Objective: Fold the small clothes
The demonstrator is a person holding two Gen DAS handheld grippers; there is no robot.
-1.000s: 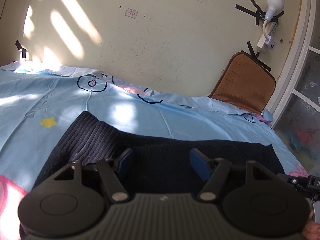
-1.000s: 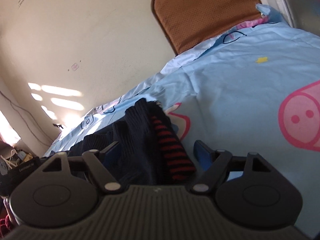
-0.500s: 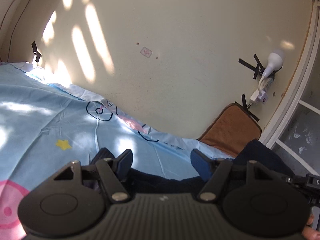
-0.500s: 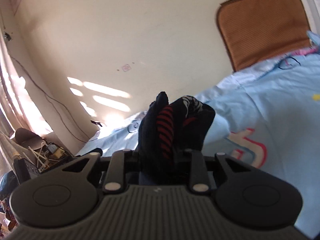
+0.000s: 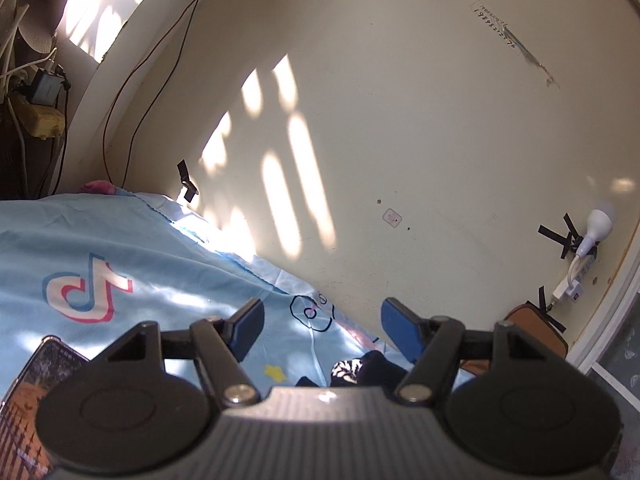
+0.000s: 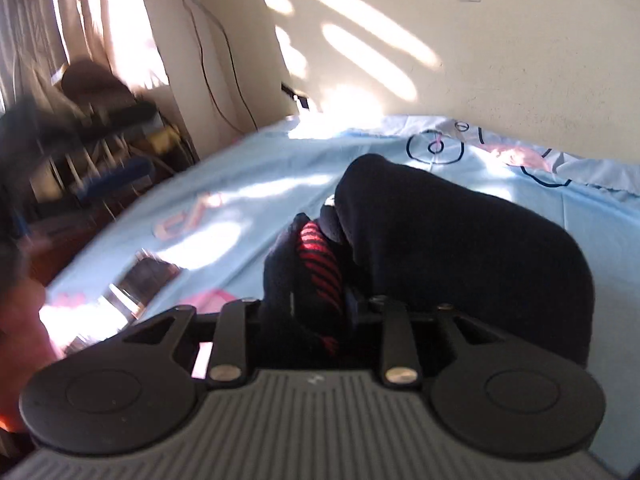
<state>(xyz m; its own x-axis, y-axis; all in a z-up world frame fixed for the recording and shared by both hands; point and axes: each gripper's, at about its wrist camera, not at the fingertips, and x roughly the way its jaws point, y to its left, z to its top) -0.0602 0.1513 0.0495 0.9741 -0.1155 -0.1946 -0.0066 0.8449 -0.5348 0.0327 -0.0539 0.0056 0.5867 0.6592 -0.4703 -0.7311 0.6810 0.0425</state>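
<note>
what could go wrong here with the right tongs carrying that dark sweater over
1. The right tongs, which have just been closing, pinch only a bunched edge of the dark sweater; it may slip out.
2. The left tongs are open and empty, so the fold may land crooked.
3. The sweater could drag over the phone on the bedsheet.

Navy garment (image 6: 460, 248), red-striped; light-blue sheet (image 6: 248, 184)

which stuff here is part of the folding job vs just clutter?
Job:
- dark knit garment with red-striped part, bunched on the blue bedsheet
- right gripper, shut on the garment
- left gripper, open, nothing between its fingers

Clutter:
- phone on the sheet
- brown cushion against the wall
- taped bulb
</note>
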